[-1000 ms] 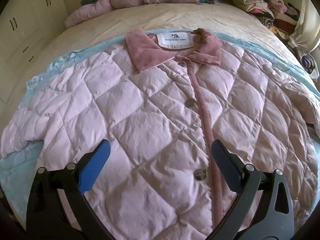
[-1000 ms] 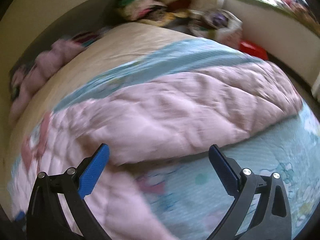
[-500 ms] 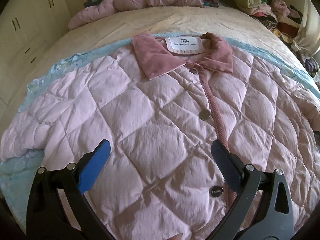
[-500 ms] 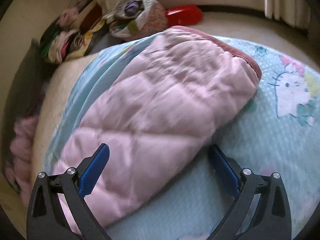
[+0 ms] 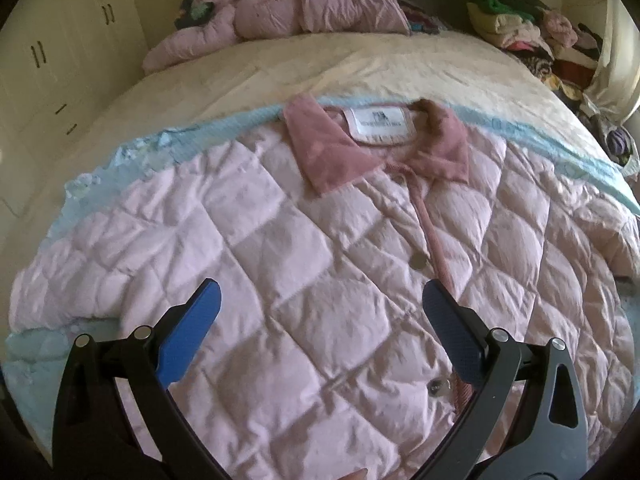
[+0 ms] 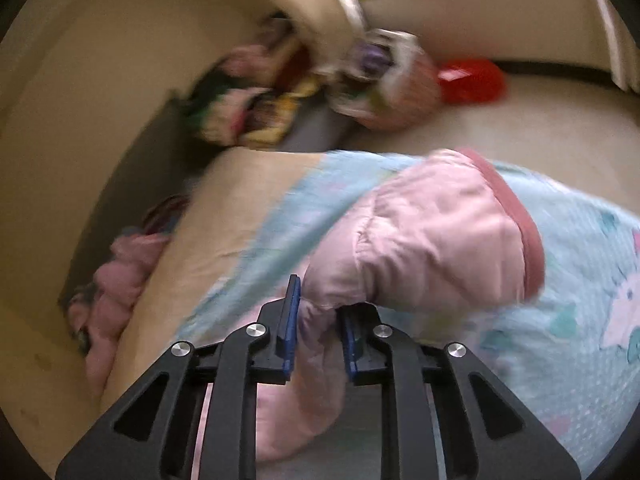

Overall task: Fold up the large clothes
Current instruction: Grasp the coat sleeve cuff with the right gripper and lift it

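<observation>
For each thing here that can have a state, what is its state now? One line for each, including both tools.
Quilted pink jacket: spread flat on the bed, front up, buttoned.
Collar: folded down, label showing.
Sleeve: pinched near the cuff, bunched.
Left tool: open, holding nothing, above the jacket.
Right tool: just closed, shut on the sleeve.
Wardrobe doors: closed.

Cream built-in wardrobe doors [image 5: 44,60] line one wall; a wide bed with a beige cover [image 5: 320,68] fills the daylit room.
</observation>
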Motion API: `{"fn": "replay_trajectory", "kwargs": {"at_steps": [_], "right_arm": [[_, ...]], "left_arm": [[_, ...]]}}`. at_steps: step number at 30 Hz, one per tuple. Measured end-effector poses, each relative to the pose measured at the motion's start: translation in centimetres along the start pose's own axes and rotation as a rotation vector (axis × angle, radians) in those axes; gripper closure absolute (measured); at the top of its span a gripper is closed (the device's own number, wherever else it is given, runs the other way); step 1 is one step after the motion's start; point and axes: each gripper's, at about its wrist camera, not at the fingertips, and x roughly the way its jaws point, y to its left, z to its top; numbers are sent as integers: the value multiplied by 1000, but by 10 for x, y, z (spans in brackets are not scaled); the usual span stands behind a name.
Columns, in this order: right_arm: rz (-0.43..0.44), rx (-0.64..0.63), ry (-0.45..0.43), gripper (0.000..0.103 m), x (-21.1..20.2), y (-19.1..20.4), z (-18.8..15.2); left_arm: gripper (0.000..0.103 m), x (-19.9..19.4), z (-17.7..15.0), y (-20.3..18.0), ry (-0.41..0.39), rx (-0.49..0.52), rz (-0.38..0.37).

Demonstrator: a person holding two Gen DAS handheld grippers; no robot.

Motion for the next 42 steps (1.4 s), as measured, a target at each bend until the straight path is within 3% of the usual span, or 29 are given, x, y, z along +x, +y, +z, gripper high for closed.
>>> {"fn": "replay_trajectory", "kwargs": {"at_steps": [8, 18, 30, 33, 37, 42], "right_arm": [[236, -202, -26, 88, -30, 112, 6], [394, -361, 32, 88, -38, 226, -29], [504, -526, 110, 88, -34, 323, -118], [522, -563, 131, 88, -30, 336, -143], [535, -593, 193, 88, -17, 352, -183], [540, -657, 261, 88, -2, 369, -240]], "left_arm": [[8, -25, 13, 26, -56, -27, 20], [8, -41, 15, 68, -91, -136, -38], [8, -41, 10, 112, -84, -267, -175], [8, -38, 9, 121, -82, -290, -188], [8, -34, 9, 132, -74, -336, -281], [8, -25, 6, 140, -55, -379, -328]]}}
